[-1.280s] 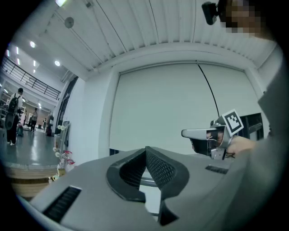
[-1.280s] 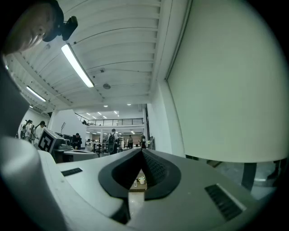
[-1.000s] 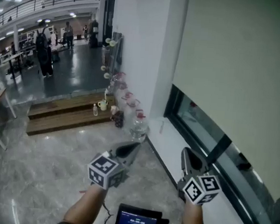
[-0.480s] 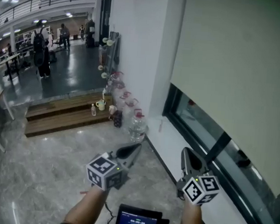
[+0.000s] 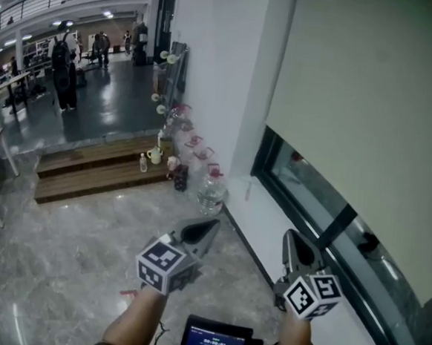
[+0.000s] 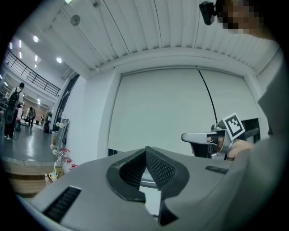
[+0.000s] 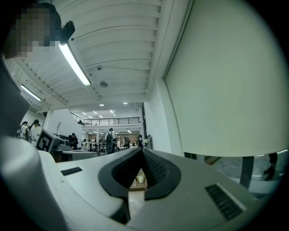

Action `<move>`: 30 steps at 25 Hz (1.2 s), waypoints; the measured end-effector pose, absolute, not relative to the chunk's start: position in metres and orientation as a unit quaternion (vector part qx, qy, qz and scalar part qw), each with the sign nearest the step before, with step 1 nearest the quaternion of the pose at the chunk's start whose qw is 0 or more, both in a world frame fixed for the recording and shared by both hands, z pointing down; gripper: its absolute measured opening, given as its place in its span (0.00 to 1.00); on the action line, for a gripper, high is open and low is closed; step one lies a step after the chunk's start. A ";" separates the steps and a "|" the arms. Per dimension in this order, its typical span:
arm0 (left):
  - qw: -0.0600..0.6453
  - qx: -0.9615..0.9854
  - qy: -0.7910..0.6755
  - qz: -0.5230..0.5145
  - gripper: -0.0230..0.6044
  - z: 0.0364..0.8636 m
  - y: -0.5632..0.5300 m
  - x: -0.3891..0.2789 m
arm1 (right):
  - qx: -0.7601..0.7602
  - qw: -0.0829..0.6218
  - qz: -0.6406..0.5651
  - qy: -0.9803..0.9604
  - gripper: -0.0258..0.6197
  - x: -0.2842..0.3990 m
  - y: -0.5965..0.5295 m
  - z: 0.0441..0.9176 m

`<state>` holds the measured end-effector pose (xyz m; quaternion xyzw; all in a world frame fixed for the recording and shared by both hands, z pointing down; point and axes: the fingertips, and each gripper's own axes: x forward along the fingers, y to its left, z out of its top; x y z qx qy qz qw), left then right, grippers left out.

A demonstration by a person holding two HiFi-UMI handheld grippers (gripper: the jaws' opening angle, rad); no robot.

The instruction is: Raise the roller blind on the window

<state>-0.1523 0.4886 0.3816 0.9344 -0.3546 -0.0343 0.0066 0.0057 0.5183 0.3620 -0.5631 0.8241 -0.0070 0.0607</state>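
Observation:
The cream roller blind (image 5: 370,106) hangs over the upper part of the window, and dark glass and frame (image 5: 324,214) show below its bottom edge. In the left gripper view the blind (image 6: 158,113) fills the wall ahead, with a thin dark cord (image 6: 205,94) running down its right side. My left gripper (image 5: 208,231) is held level over the floor, left of the window, shut with nothing in it (image 6: 146,150). My right gripper (image 5: 291,239) floats by the white sill, its tips together and nothing held (image 7: 142,151). Neither touches the blind or the cord.
Several water jugs (image 5: 211,190) stand along the white wall. Beyond them is a low wooden step (image 5: 90,169) with a mug (image 5: 154,156). A white sill (image 5: 271,224) runs under the window. A small screen device (image 5: 214,343) sits between my forearms. People (image 5: 60,66) stand far off in the hall.
Both grippers keep their places and their jaws are unchanged. Only the head camera has shifted slightly.

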 end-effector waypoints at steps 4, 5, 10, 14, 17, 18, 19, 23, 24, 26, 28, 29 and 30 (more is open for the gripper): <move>0.007 0.933 -0.357 -0.045 0.02 0.373 0.482 -0.156 | -0.558 0.054 -0.004 0.828 0.07 0.003 0.507 0.359; 0.004 0.932 -0.360 -0.040 0.02 0.373 0.479 -0.156 | -0.559 0.050 -0.003 0.828 0.07 0.002 0.505 0.357; 0.011 0.917 -0.396 -0.051 0.02 0.372 0.448 -0.157 | -0.539 0.055 0.018 0.841 0.07 0.005 0.483 0.347; 0.006 0.917 -0.397 -0.033 0.02 0.370 0.418 -0.136 | -0.533 0.068 0.006 0.843 0.07 0.021 0.449 0.347; -0.005 0.921 -0.390 -0.016 0.02 0.370 0.400 -0.118 | -0.525 0.080 0.003 0.847 0.07 0.035 0.427 0.350; -0.009 0.920 -0.391 -0.014 0.02 0.369 0.394 -0.114 | -0.523 0.082 0.002 0.849 0.07 0.040 0.419 0.351; -0.013 0.919 -0.394 -0.013 0.02 0.367 0.389 -0.110 | -0.519 0.084 0.002 0.851 0.07 0.044 0.412 0.351; -0.022 0.914 -0.406 -0.017 0.02 0.355 0.364 -0.096 | -0.508 0.086 0.000 0.857 0.07 0.059 0.381 0.345; -0.022 0.913 -0.407 -0.018 0.02 0.354 0.357 -0.091 | -0.505 0.085 0.002 0.859 0.07 0.064 0.374 0.343; -0.019 0.913 -0.407 -0.019 0.02 0.354 0.343 -0.080 | -0.501 0.084 0.009 0.861 0.07 0.074 0.360 0.341; -0.011 0.913 -0.407 -0.022 0.02 0.358 0.330 -0.069 | -0.497 0.083 0.010 0.863 0.07 0.084 0.348 0.342; -0.008 0.913 -0.408 -0.023 0.02 0.361 0.323 -0.064 | -0.495 0.081 0.010 0.865 0.07 0.088 0.341 0.343; -0.005 0.912 -0.409 -0.024 0.02 0.363 0.316 -0.060 | -0.492 0.078 0.010 0.867 0.07 0.091 0.334 0.345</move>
